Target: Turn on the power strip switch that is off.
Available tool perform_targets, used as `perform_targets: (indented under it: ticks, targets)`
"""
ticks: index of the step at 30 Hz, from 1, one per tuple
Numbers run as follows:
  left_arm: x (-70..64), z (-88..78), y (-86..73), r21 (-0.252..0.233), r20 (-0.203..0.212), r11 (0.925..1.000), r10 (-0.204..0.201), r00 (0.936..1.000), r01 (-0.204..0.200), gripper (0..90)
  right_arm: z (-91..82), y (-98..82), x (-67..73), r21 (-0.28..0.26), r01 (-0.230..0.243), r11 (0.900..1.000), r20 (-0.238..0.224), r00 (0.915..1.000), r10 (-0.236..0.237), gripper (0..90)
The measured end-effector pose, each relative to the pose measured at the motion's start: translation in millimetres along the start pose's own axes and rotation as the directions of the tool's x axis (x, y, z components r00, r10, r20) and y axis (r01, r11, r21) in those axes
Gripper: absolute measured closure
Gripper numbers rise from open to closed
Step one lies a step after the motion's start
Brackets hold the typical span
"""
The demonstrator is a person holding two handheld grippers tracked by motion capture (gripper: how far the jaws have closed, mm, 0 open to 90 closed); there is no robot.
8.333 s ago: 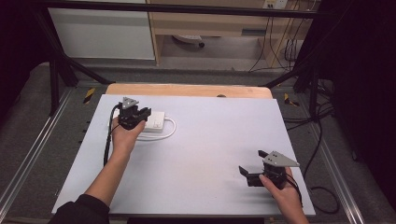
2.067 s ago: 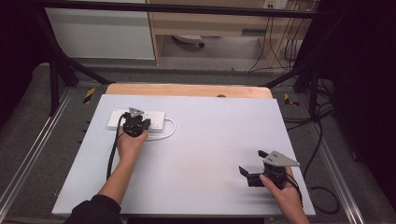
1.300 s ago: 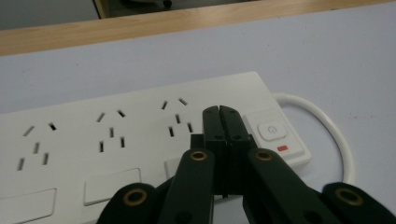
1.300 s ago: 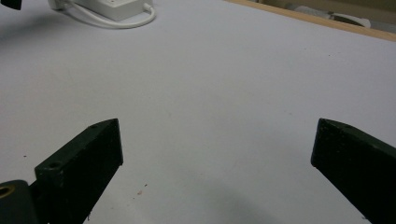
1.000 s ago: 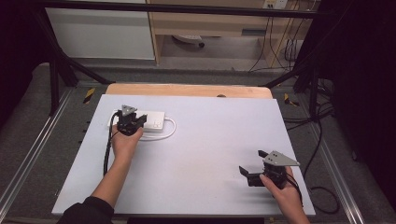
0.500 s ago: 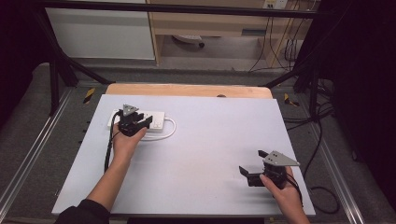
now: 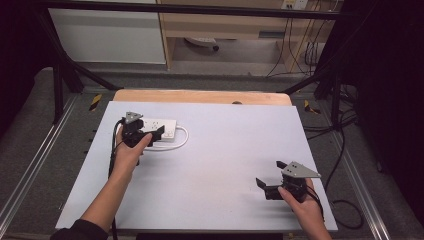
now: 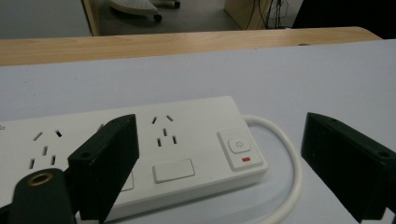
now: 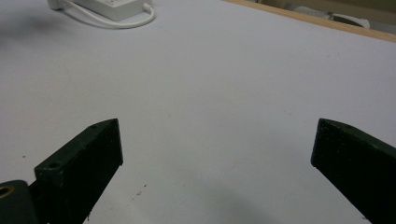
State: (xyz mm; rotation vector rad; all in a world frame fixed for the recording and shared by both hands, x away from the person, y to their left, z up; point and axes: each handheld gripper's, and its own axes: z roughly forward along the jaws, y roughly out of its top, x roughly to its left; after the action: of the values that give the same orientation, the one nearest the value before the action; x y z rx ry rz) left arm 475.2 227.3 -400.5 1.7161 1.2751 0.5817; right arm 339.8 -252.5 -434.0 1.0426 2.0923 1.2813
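The white power strip (image 7: 159,129) lies in the upper left of the high view, flat on the pale worktop (image 7: 215,165), near its far edge, with its white cord (image 7: 181,142) looping out from the switch end and curling back along the front. The left tool (image 7: 152,135) hovers right at the strip; its jaws have just been opening and now stand wide, with nothing pinched between them. In the left gripper view the strip's switch end sits in the gap between the two jaws: the power switch (image 8: 238,146) with its small red mark (image 8: 246,159) is plain to see, and neither pad presses on it or on the casing. No plug sits in any socket that shows. Judging by this, the work at the switch end looks done or nearly so, with the tool let go of the strip; whether the switch is on or off cannot be told. The right tool (image 7: 272,186) rests low in the lower right of the high view, well apart from the strip, its jaws spread wide over bare worktop, holding nothing.
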Motion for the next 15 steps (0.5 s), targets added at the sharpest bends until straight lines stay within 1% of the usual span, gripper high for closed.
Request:
perform_targets:
  ticks: [2, 3, 4, 8, 11, 15]
  targets:
    - [-0.6, -3.2, 0.3, 0.003, 0.014, 0.9999, -0.011, 0.9998, 0.011, 11.7, 0.1, 0.1, 0.0, 0.0, 0.0, 1.0, -0.001, 1.0, 0.0, 2.5]
    - [-0.9, -5.3, 0.5, 0.005, 0.018, 1.0, 0.003, 0.9998, -0.003, 12.0, 0.0, 0.2, 0.1, -0.001, 0.0, 1.0, -0.001, 1.0, 0.0, 2.4]
    - [-1.8, -7.1, 0.7, 0.004, 0.024, 1.0, 0.009, 0.9997, -0.009, 12.0, -0.2, 0.4, 0.1, -0.002, 0.0, 1.0, -0.001, 1.0, 0.0, 2.2]
    - [-5.1, -15.8, 2.1, -0.006, 0.038, 0.9999, 0.016, 0.9992, -0.015, 11.9, -0.7, 0.5, -0.2, -0.005, -0.001, 1.0, -0.002, 1.0, 0.001, 2.2]
    - [-6.8, -24.6, 2.8, -0.012, 0.059, 0.9995, 0.028, 0.9978, -0.028, 11.5, -0.8, 0.6, -0.3, -0.005, -0.002, 1.0, -0.003, 1.0, 0.002, 2.1]
    - [-9.0, -37.8, 0.2, -0.026, 0.062, 0.9979, 0.061, 0.9962, -0.06, 10.8, -1.0, 0.5, -0.1, -0.007, 0.001, 1.0, -0.006, 1.0, -0.001, 2.1]
